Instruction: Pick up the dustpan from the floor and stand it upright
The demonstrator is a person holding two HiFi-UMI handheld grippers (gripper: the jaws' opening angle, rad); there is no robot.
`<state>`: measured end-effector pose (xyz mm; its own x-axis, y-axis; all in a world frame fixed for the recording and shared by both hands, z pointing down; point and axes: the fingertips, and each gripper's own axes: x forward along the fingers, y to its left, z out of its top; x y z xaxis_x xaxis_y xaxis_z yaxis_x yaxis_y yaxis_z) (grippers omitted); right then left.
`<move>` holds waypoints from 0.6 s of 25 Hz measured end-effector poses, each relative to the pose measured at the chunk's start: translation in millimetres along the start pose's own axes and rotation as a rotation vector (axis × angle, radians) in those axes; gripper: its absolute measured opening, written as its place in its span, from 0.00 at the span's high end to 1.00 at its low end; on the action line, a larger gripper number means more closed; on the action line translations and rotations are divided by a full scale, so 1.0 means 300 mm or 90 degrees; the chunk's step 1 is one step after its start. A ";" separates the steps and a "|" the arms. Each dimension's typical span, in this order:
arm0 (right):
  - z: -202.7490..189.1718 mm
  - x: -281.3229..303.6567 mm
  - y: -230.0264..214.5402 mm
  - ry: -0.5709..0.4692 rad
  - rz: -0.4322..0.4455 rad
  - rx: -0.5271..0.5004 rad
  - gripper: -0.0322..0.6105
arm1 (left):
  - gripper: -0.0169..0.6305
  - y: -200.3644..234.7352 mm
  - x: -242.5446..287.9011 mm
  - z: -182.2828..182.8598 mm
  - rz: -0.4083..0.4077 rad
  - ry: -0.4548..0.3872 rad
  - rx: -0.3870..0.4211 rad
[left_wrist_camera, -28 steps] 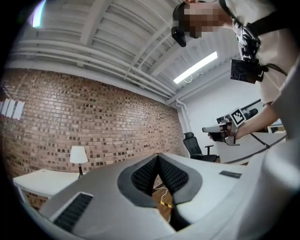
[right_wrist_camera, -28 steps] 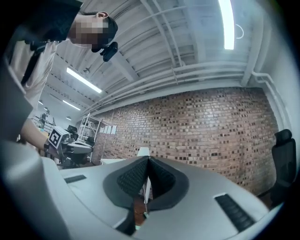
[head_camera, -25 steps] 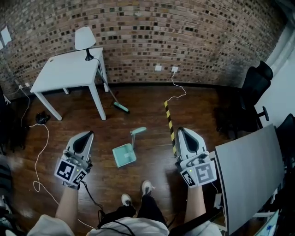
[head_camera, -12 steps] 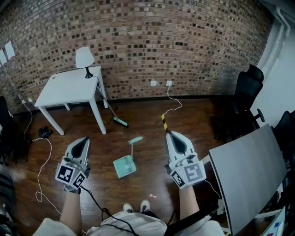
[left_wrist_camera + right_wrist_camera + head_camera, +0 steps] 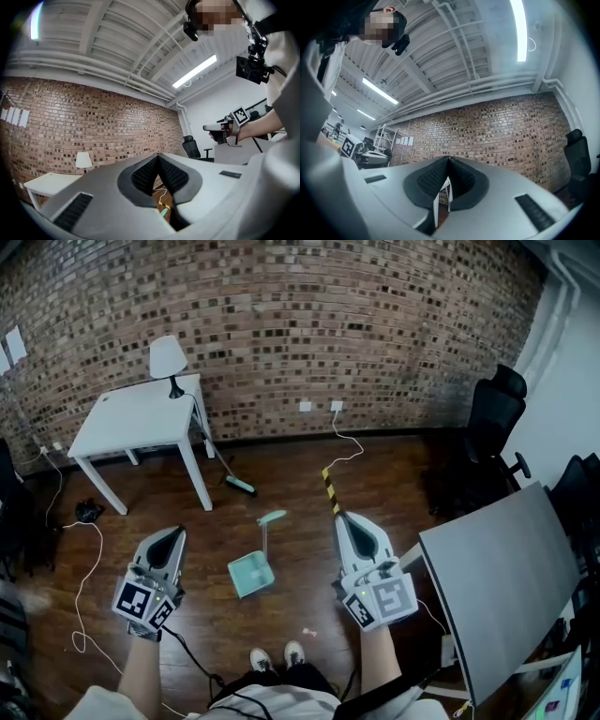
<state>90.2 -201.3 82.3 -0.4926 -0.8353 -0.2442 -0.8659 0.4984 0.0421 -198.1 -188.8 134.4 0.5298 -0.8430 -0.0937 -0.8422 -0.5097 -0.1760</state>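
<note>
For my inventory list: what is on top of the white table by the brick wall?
A lamp with a white shade stands on the white table, at its far right corner. Nothing covers the tabletop from the head view.

Pretty bare loft-type room: a dark brick wall (image 5: 309,324) runs across the back with white outlets (image 5: 306,406) low down and some papers (image 5: 13,345) stuck up at far left. The floor (image 5: 281,465) is dark glossy wood with a yellow-and-black tape strip (image 5: 330,489) on it and a white cable (image 5: 82,570) snaking along the left side. There's a white table (image 5: 131,413) with a small white lamp (image 5: 167,357) on its back corner near the bricks, a black office chair (image 5: 489,423) by the plain white wall (image 5: 572,399) on the right, a tilted grey panel (image 5: 502,582) at the right edge, and overhead a white ribbed ceiling (image 5: 117,37) with pipes (image 5: 70,63) and a lit tube light (image 5: 194,71).
</note>
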 end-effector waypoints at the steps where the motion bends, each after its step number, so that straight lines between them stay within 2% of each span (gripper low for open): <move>1: -0.001 -0.027 0.010 0.001 -0.005 0.006 0.95 | 0.96 -0.017 -0.017 0.002 -0.007 0.002 0.001; 8: 0.020 -0.262 0.041 0.008 -0.014 0.003 0.95 | 0.96 -0.227 -0.114 0.032 -0.008 0.005 0.000; 15: 0.086 -0.599 0.084 0.004 0.030 0.040 0.95 | 0.96 -0.541 -0.318 0.101 0.050 -0.010 -0.029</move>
<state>159.1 -32.6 102.1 -0.5332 -0.8120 -0.2374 -0.8348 0.5505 -0.0077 -108.9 -20.4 142.4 0.4628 -0.8782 -0.1206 -0.8849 -0.4495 -0.1221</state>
